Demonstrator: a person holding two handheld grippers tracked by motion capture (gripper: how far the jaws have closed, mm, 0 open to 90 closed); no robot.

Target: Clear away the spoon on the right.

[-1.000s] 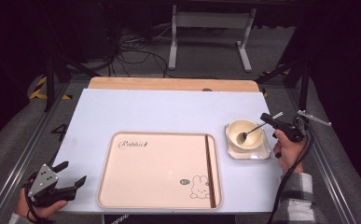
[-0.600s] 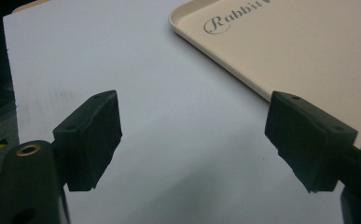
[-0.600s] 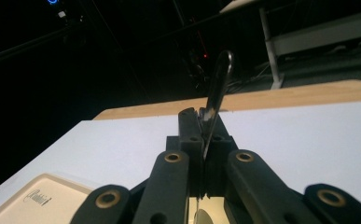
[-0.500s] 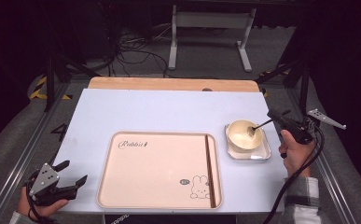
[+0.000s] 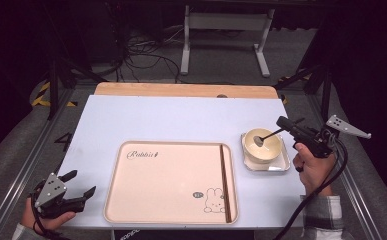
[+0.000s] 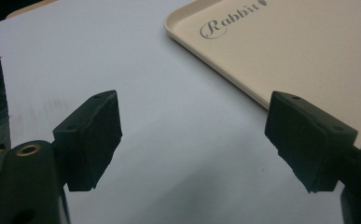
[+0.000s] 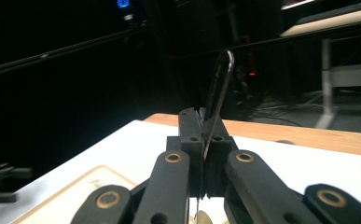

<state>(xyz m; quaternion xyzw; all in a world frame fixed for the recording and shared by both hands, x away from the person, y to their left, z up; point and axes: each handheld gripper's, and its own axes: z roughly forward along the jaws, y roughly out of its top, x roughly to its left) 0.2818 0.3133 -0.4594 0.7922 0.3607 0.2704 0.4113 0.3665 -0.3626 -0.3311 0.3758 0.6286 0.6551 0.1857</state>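
- Since earlier frames: right gripper (image 5: pixel 282 121) w/ its hand shifted toward 3 o'clock edge of table & rose; spoon (image 5: pixel 264 137) tilted up w/ it, bowl end at ceramic bowl (image 5: pixel 263 145). Left gripper (image 5: pixel 79 183) hasn't moved.
- Right gripper jaws pressed together on spoon handle; in right gripper view the metal handle (image 7: pixel 218 98) sticks up from between the two black pads, past their tips.
- Spoon runs from the jaws down toward 8 o'clock; its bowl end sits inside the ceramic bowl, can't tell if it touches the bottom.
- Ceramic bowl is cream-coloured, stands on a small square dish (image 5: pixel 283 165), at 3 o'clock of the tray (image 5: pixel 131 200), just beside it, not touching.
- Tray is beige, "Rabbit" lettering at its 11 o'clock corner, rabbit drawing at 5 o'clock corner; dark chopsticks (image 5: pixel 224 182) lie along its 3 o'clock side.
- Left gripper at 7 o'clock corner of table (image 5: pixel 181 120), jaws wide apart, nothing between them; left gripper view has bare tabletop between the pads (image 6: pixel 94 137) & tray corner (image 6: pixel 225 60) ahead toward 1 o'clock.
- Person's right hand (image 5: pixel 311 167) wraps the right gripper's grip, cable trails down toward 6 o'clock.
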